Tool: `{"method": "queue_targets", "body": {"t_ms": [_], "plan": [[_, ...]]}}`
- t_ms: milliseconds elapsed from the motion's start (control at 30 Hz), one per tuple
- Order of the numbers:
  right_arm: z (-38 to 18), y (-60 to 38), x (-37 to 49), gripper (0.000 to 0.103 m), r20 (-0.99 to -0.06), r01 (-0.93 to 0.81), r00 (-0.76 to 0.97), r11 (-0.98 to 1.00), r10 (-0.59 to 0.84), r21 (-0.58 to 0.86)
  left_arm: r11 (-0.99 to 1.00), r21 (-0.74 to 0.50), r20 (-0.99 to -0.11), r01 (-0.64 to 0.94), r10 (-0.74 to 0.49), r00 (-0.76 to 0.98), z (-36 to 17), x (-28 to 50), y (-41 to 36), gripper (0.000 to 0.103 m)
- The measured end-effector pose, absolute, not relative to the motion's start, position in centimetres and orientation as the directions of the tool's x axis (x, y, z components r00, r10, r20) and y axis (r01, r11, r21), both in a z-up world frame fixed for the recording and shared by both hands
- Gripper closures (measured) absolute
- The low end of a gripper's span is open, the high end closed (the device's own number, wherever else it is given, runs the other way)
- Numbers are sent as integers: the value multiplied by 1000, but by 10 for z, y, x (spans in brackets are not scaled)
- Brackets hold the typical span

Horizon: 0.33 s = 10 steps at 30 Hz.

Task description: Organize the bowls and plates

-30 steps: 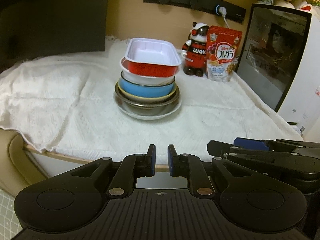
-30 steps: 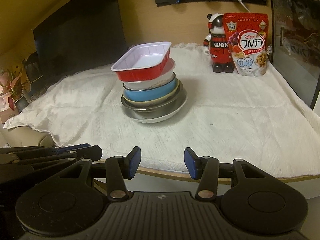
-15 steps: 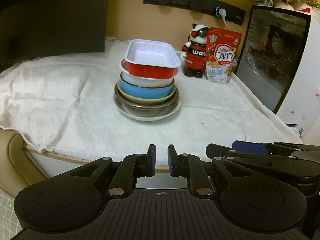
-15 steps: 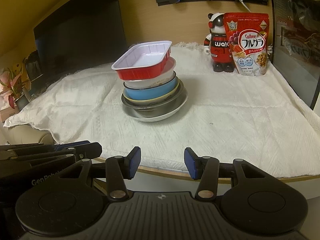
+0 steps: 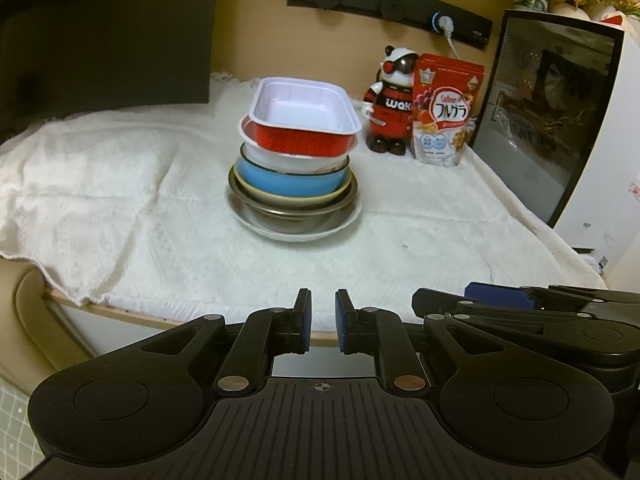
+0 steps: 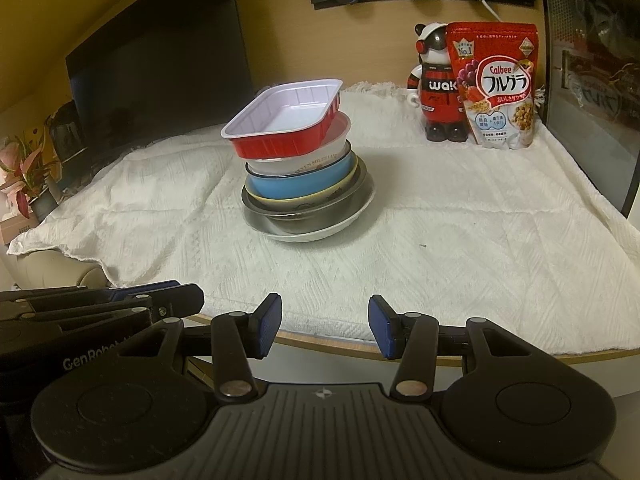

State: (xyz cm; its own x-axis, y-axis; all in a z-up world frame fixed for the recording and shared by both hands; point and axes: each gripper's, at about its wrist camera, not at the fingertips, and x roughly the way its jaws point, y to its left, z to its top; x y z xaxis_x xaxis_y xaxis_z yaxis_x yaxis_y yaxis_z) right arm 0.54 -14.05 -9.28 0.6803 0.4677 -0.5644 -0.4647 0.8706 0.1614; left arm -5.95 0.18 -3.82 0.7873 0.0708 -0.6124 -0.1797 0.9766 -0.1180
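Observation:
A stack of dishes stands in the middle of the white cloth. From the top: a red rectangular tray [image 5: 304, 122] [image 6: 284, 122] with a white inside, a white bowl [image 5: 288, 158], a blue bowl [image 5: 288, 180] [image 6: 296, 180], a yellowish bowl, a steel bowl [image 6: 304, 216] and a white plate [image 5: 296, 232] at the bottom. My left gripper [image 5: 321, 320] is nearly shut and empty, at the table's front edge. My right gripper [image 6: 323, 326] is open and empty, also at the front edge. Both are well short of the stack.
A red panda-like figure [image 5: 390, 108] [image 6: 436, 84] and a red cereal bag [image 5: 444, 110] [image 6: 496, 84] stand at the back right. A dark oven [image 5: 552, 120] is at the right edge. A black screen [image 5: 108, 40] is at the back left. The white cloth [image 6: 460, 220] covers the table.
Both grippers have drawn back slightly from the table. The stack has not moved and the jaws are as before.

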Motion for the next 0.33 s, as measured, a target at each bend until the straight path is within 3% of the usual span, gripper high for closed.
{"method": "queue_targets", "body": {"t_ms": [333], "plan": [[-97,-132,17,55,-581,-465,670,871,462,156,969,-128,-626,-210,86,775,-42,-52,13,88]]}}
